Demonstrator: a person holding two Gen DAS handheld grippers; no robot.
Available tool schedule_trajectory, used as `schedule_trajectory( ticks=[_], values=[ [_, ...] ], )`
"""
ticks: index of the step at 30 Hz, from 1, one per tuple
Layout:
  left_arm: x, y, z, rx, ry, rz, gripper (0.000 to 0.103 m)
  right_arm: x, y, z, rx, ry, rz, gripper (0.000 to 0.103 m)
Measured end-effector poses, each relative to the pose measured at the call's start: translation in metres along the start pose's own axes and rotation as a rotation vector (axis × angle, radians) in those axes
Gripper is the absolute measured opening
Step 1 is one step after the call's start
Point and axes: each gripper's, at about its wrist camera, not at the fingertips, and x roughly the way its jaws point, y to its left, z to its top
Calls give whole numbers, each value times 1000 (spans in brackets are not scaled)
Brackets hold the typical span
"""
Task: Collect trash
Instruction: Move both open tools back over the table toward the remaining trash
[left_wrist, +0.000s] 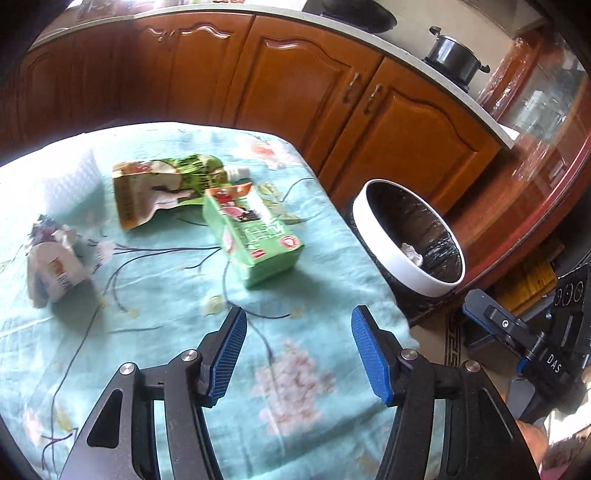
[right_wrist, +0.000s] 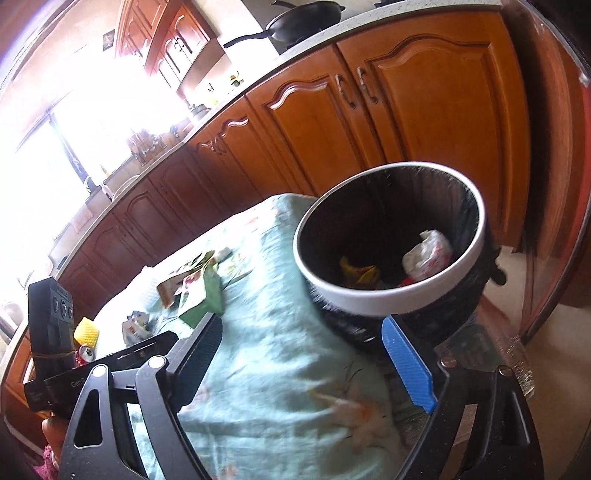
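We hold the left gripper (left_wrist: 297, 325) above the near part of the bench (left_wrist: 166, 332), which carries a teal floral cloth; its jaws stand apart with nothing between them. Ahead of it lie three pieces of trash — a green carton (left_wrist: 255, 236) on its side, a crumpled green-and-tan pouch (left_wrist: 159, 188) touching the carton's far end, and a crushed white pack (left_wrist: 53, 262) well to the left. A white sponge block (left_wrist: 70, 188) sits beyond the pack. We hold the right gripper (right_wrist: 301, 328) at the bench corner, jaws apart and empty, facing the trash bin (right_wrist: 369, 295) — white-rimmed, black-lined, standing just beside the bench. Inside it we see a crumpled white wrapper (right_wrist: 426, 254) and a yellow scrap (right_wrist: 360, 271).
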Motion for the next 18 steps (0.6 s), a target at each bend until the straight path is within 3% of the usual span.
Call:
schedule_trajectory(
  ticks=[7, 15, 18],
  values=[
    [-40, 37, -20, -39, -32, 64, 59, 10, 32, -21, -39, -5, 49, 90],
    [-69, 71, -30, -108, -65, 121, 59, 42, 73, -30, -115, 125, 99, 90],
    [-77, 82, -29, -129, -77, 129, 62, 48, 86, -31, -155, 134, 107, 90]
  ],
)
